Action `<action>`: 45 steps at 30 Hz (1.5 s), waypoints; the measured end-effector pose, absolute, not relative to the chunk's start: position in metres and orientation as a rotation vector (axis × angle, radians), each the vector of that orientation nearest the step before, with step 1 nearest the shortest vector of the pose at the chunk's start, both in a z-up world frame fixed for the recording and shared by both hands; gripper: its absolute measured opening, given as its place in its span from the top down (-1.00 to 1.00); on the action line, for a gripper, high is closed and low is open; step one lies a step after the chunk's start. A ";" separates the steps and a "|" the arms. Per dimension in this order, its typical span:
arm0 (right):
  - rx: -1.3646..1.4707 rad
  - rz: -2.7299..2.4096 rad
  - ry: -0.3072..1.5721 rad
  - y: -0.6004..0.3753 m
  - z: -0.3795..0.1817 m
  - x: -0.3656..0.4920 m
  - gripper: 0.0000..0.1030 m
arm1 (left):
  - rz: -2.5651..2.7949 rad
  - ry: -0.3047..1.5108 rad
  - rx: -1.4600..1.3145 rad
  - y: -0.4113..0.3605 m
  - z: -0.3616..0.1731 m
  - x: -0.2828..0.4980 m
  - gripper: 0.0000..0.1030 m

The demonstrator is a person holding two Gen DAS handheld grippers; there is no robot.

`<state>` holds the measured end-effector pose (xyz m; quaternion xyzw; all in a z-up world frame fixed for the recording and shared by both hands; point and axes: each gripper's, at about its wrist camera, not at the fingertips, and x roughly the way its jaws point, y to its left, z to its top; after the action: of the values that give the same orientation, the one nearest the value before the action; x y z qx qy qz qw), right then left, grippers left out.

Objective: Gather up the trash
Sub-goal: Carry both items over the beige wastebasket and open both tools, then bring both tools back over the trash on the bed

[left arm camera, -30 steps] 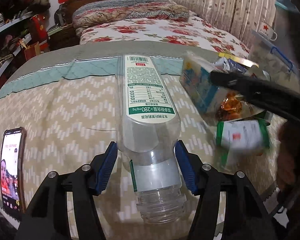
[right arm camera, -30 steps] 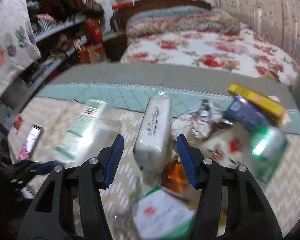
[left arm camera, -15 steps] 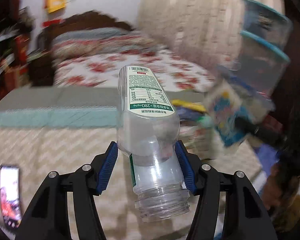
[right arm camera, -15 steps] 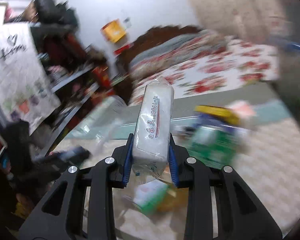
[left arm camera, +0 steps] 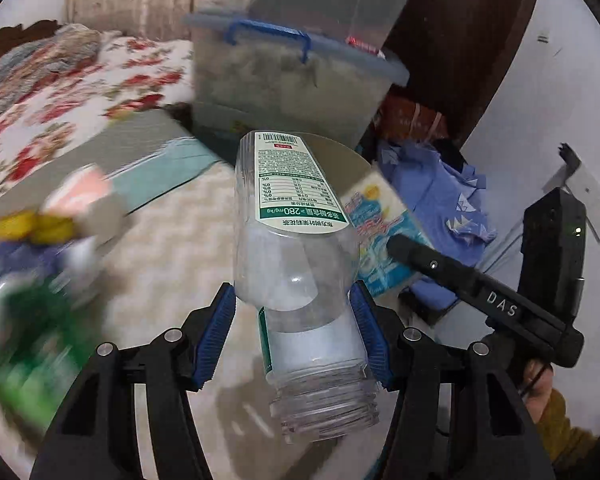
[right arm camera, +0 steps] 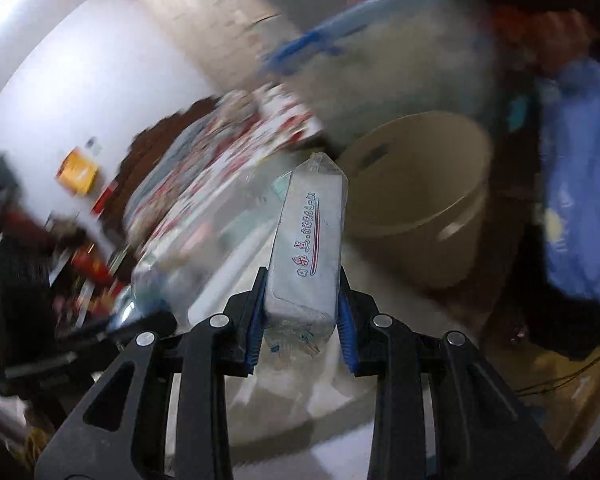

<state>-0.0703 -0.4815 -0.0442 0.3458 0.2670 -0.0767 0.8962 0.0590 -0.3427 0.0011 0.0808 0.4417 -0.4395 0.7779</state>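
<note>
Gripping a clear, ribbed plastic bottle [left arm camera: 296, 280] by its shoulder, the left gripper [left arm camera: 294, 340] has its blue ridged fingers [left arm camera: 216, 340] pressed on either side; the bottle is capless, its threaded neck toward the camera, its green-and-white label pointing away. The right gripper [right arm camera: 302, 312] has its fingers [right arm camera: 256, 316] clamped on a soft, rectangular tissue pack [right arm camera: 308, 240] in crinkly clear film with red lettering. Beyond that pack stands a round beige plastic bucket [right arm camera: 416, 184], smooth-walled, its far side blurred. In the left wrist view the pack shows blue and yellow print, partly hidden by the right gripper's black finger. A translucent storage box [left arm camera: 296, 80] with a blue lid stands behind, beside a floral bed [left arm camera: 80, 84]. The litter [left arm camera: 40, 272] at the left is smeared to green, yellow and pink blotches, too blurred to identify.
</note>
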 end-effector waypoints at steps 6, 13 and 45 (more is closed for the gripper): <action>0.760 -0.242 0.610 -0.544 -0.066 -0.032 0.29 | -0.943 1.081 0.132 -0.427 -0.030 0.106 -0.10; 0.729 -0.288 0.578 -0.557 -0.063 -0.016 -0.28 | -0.884 1.111 0.128 -0.458 -0.029 0.132 -0.49; 0.418 0.410 0.787 -0.225 -0.012 0.030 0.19 | -0.482 0.874 -0.024 -0.017 0.007 -0.002 -0.54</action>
<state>0.0295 -0.2254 -0.0115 0.2005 0.3778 0.1970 0.8822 -0.0024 -0.0173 0.0070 -0.0116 0.4189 -0.2313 0.8780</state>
